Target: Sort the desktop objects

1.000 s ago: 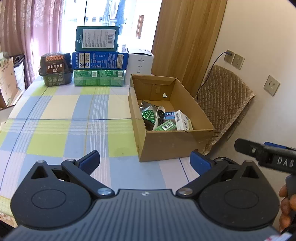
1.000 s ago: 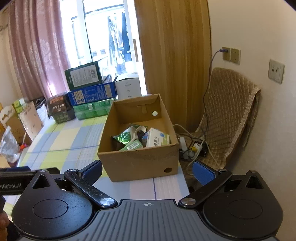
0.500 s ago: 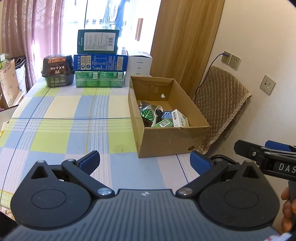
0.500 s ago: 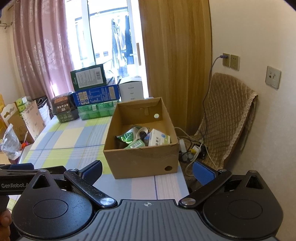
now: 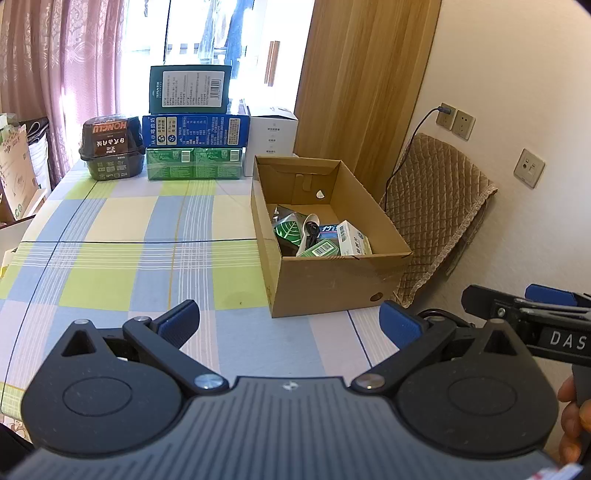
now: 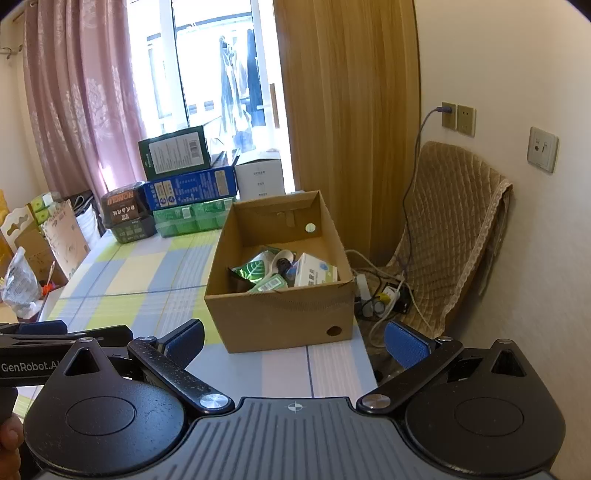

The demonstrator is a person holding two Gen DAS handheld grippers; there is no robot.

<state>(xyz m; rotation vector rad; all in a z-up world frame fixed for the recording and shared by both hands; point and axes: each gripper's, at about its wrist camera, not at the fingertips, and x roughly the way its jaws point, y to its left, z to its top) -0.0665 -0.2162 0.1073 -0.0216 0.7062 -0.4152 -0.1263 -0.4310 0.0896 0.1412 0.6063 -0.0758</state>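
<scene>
Bright daylight thru window [image 5: 221,33], blown out; fisheye-bent edges, sharp otherwise

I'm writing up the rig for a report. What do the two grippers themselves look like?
Both look alike: matte black bodies with two round discs, silver pivot screws, a ribbed grey centre plate bearing a small crosshair mark, and blue pads on the jaws. The left gripper shows "GenRobot.AI" in white on its side in the right wrist view; the right gripper shows "DAS" in the left wrist view. No cables or sleeves show.

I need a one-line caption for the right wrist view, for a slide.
Open right hand-held gripper facing a cardboard box of small packages on a checked tablecloth, stacked boxes behind.
</scene>
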